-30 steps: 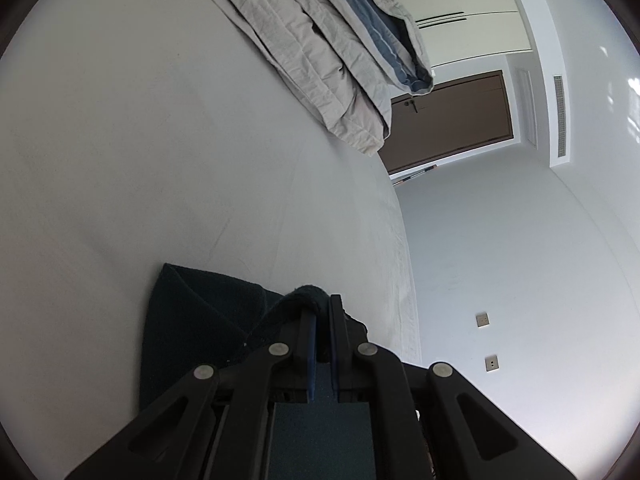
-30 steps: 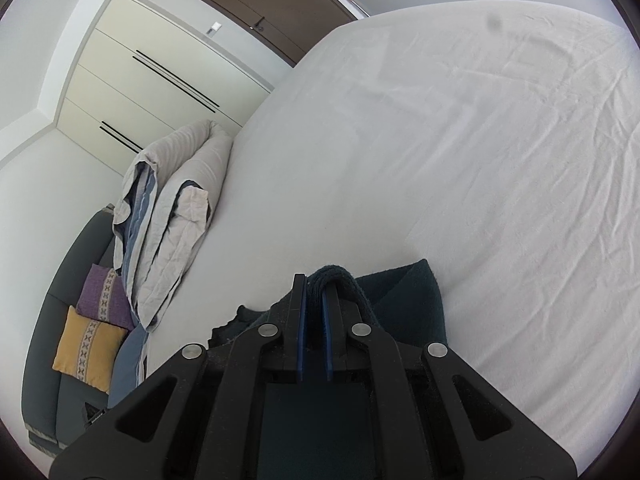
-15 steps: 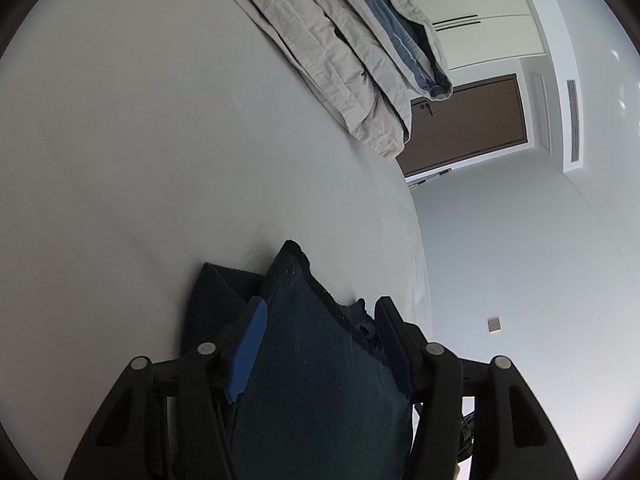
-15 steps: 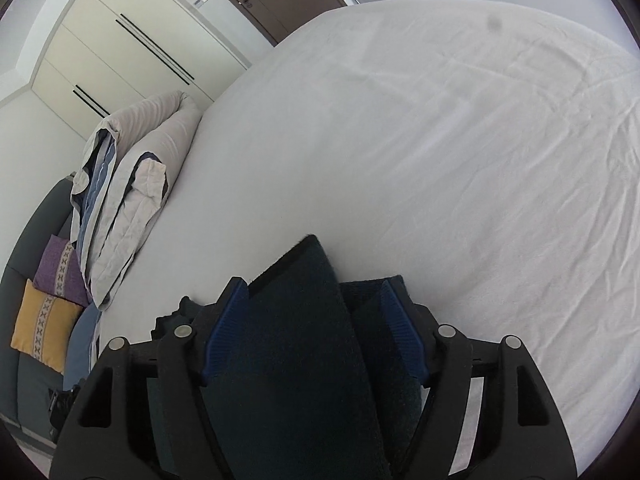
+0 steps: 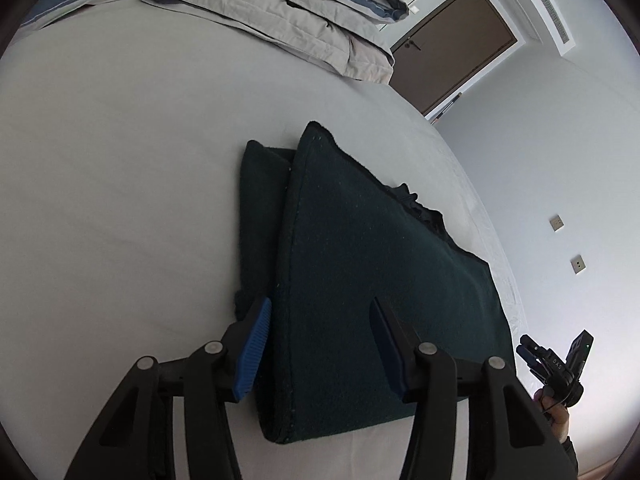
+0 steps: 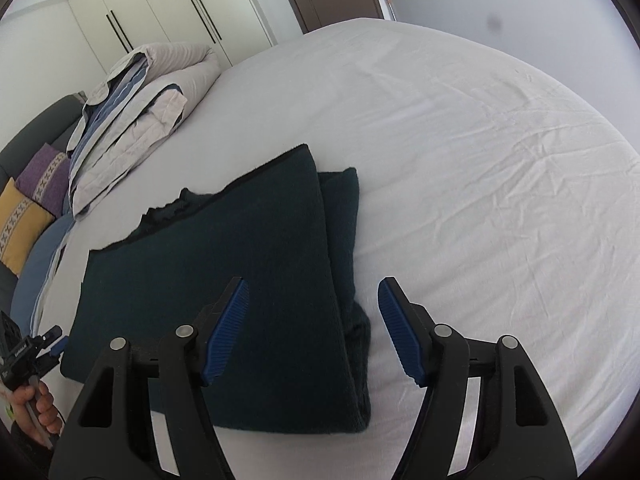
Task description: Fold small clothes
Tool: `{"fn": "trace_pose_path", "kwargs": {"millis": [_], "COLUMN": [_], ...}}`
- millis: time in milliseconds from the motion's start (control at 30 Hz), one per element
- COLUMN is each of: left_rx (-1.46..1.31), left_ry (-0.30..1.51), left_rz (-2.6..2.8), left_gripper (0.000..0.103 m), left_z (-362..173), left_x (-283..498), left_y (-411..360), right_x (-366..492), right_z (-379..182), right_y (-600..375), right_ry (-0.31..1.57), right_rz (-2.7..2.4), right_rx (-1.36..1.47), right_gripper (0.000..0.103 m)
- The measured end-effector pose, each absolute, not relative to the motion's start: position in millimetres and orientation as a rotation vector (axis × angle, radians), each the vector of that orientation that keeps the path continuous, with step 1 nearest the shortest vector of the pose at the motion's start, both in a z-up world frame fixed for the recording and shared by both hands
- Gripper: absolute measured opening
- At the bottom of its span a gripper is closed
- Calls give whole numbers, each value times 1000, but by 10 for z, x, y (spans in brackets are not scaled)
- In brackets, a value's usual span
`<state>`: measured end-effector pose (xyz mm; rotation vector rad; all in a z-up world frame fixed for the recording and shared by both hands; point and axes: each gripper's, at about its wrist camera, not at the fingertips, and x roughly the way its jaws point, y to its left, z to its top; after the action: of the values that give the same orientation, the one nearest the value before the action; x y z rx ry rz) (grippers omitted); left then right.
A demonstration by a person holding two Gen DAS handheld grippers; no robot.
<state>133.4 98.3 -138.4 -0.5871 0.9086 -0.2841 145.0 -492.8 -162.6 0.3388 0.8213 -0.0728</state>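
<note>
A dark green garment (image 5: 380, 280) lies folded in layers on the white bed sheet (image 5: 100, 200). My left gripper (image 5: 320, 304) hovers over the garment's near left edge. Its jaws are closing, and the blue pads stand apart and clear of the cloth that shows below them. In the right wrist view the same garment (image 6: 220, 280) lies flat, with its right fold under my right gripper (image 6: 313, 284). That gripper's jaws are closing too, and its pads touch nothing.
A folded grey and blue duvet (image 6: 132, 120) lies at the head of the bed, beside purple and yellow cushions (image 6: 20, 220). A hand (image 6: 40, 404) holds the other gripper at the lower left. Bare white sheet (image 6: 480, 160) stretches to the right of the garment.
Both grippers were shut on the garment's folded edge. They let go, opened and drew back. The garment now lies flat on the bed.
</note>
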Motion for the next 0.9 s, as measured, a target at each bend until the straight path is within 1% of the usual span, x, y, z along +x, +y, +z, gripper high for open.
{"fn": "trace_pose_path", "kwargs": {"millis": [33, 67, 133, 267, 333, 433, 467, 500, 533, 567, 600, 633, 667, 700, 733, 800, 900], "left_rx": [-575, -556, -500, -441, -418, -372, -358, -344, -333, -329, -329, -329, -321, -314, -311, -309, -320], "left_ry": [908, 902, 882, 882, 877, 875, 875, 876, 877, 880, 884, 892, 895, 894, 894, 895, 892], "left_rz": [-281, -280, -271, -257, -250, -241, -237, -232, -228, -228, -231, -234, -231, -226, -223, -214, -211], "left_gripper": [49, 49, 49, 49, 49, 48, 46, 41, 36, 32, 21, 13, 12, 10, 9, 8, 7], "left_z": [-1387, -1375, -1337, -1352, -1366, -1394, -1401, -1406, -1410, -1417, -1424, -1433, -1437, -1436, -1434, -1430, -1439], "left_x": [1303, 1279, 1225, 1207, 1179, 1143, 1136, 1129, 1129, 1134, 1138, 1147, 1148, 1144, 1140, 1128, 1093], "left_y": [981, 969, 932, 871, 846, 802, 791, 785, 784, 783, 787, 786, 782, 776, 773, 775, 796], "right_x": [1401, 1341, 1201, 1088, 1084, 1072, 1059, 1076, 1091, 1092, 1099, 1121, 1126, 1128, 1128, 1125, 1119], "right_z": [-1644, -1671, -1713, -1826, -1875, -1900, -1913, -1909, -1905, -1909, -1908, -1900, -1899, -1899, -1896, -1884, -1851], "right_y": [-4907, -4896, -4891, -4836, -4805, -4753, -4736, -4727, -4719, -4711, -4706, -4701, -4702, -4706, -4709, -4708, -4706], "right_ry": [827, 830, 831, 861, 878, 879, 882, 883, 883, 886, 888, 888, 889, 891, 893, 897, 897], "right_rz": [-82, -90, -100, -97, -93, -86, -87, -91, -93, -94, -98, -100, -106, -110, -113, -117, -124], "right_rx": [318, 298, 268, 243, 217, 184, 172, 162, 154, 146, 140, 135, 130, 128, 126, 120, 115], "right_gripper": [55, 53, 46, 43, 34, 35, 35, 34, 29, 26, 26, 22, 19, 14, 10, 7, 6]}}
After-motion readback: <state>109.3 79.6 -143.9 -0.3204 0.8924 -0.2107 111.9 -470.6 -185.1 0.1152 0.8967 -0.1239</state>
